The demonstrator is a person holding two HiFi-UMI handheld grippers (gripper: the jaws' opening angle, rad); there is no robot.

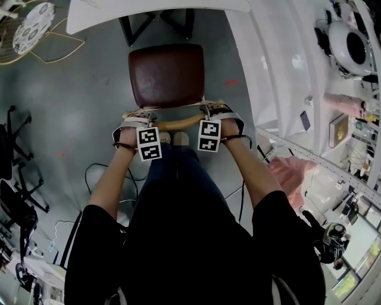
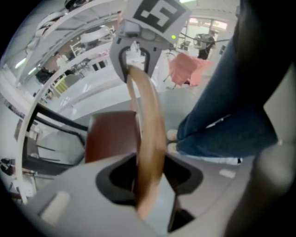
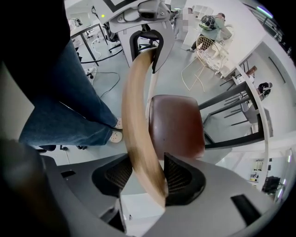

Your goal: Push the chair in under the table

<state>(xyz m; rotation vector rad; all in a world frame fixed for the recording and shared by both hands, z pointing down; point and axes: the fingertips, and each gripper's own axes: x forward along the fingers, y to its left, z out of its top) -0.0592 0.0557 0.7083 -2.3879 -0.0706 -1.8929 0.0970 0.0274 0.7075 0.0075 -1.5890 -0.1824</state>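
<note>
The chair has a dark brown seat (image 1: 166, 74) and a curved pale wooden backrest rail (image 1: 178, 124). It stands in front of the white table (image 1: 155, 12), its seat reaching up to the table's edge. My left gripper (image 1: 136, 119) grips the rail's left end and my right gripper (image 1: 215, 113) its right end, both pointing down. In the left gripper view the rail (image 2: 148, 134) runs between the pads of the left gripper (image 2: 149, 178), beside the seat (image 2: 111, 136). The right gripper view shows the rail (image 3: 138, 120) clamped in the right gripper (image 3: 143, 178).
The table's black legs (image 1: 158, 24) stand beyond the seat. White shelving (image 1: 286, 77) runs down the right side. A wire chair (image 1: 33, 27) stands at top left and black chair bases (image 1: 18, 167) at the left. Cables (image 1: 95, 173) lie on the grey floor by the person's legs (image 1: 178, 179).
</note>
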